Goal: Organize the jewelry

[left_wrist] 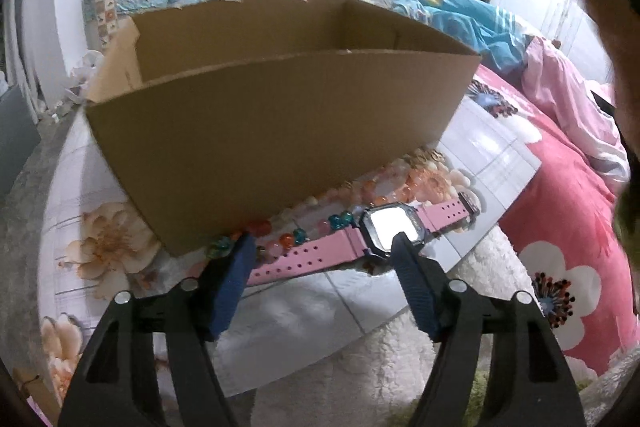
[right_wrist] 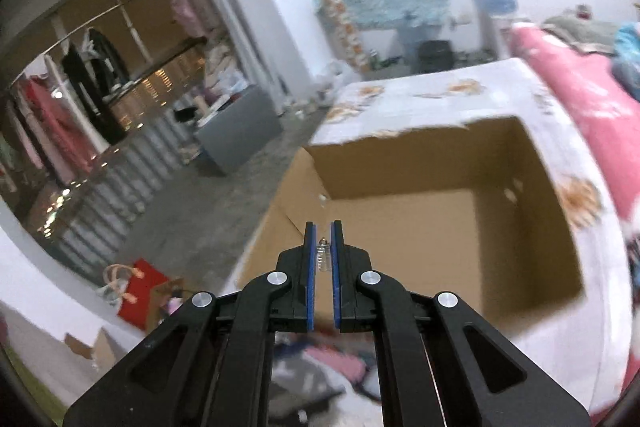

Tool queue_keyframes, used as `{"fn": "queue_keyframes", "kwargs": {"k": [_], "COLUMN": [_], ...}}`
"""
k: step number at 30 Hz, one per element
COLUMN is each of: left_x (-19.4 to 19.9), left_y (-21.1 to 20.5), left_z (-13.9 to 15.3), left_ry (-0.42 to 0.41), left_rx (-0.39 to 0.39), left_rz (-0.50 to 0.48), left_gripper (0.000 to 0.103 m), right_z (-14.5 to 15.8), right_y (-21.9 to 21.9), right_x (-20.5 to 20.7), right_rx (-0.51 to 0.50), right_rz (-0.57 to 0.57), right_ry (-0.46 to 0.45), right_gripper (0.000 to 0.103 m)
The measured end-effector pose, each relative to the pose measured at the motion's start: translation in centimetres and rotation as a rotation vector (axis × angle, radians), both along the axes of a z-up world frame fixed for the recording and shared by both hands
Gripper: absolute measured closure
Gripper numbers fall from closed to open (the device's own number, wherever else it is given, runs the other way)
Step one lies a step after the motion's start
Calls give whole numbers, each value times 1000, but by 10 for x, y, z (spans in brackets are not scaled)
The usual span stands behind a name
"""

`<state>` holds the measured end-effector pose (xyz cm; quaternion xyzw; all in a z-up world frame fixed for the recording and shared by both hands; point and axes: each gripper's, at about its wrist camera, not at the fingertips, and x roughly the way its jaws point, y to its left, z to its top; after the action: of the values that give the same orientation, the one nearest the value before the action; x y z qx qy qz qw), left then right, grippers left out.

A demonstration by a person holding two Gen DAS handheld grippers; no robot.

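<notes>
Carrying a small silver charm [right_wrist: 323,255] clamped between its fingers, the right gripper [right_wrist: 322,239] hangs over the box [right_wrist: 420,227]; release comes next. The left gripper [left_wrist: 320,247], fingers apart, straddles the watch [left_wrist: 360,239], beads [left_wrist: 296,235] just beyond; closing follows.

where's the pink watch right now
In the left wrist view, the pink watch lies flat on the floral table cover, just in front of the cardboard box beside the beaded bracelet, between the open left tool's fingertips.
</notes>
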<state>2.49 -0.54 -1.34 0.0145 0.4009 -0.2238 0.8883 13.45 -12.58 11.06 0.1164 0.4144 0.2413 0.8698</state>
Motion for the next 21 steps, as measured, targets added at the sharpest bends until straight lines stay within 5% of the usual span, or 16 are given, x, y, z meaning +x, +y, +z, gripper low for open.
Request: {"fn": "queue_keyframes", "kwargs": {"k": [11,16,21], "left_x": [-4,-8,-11], "left_y": [12,16,13], "left_z": [9,11,11], "left_ry": [-5,-6,-8], "left_rx": [27,34,42], "left_rz": [45,55,48], "left_gripper": [29,27,25], "right_z": [-107,-102,-56], "right_y": [55,52,20], "right_x": [143,141,103], "right_rx": [-124,-146,-107], "right_rz": [55,24,-7], "right_ry": [459,447,320], "right_gripper": [94,74,72]}}
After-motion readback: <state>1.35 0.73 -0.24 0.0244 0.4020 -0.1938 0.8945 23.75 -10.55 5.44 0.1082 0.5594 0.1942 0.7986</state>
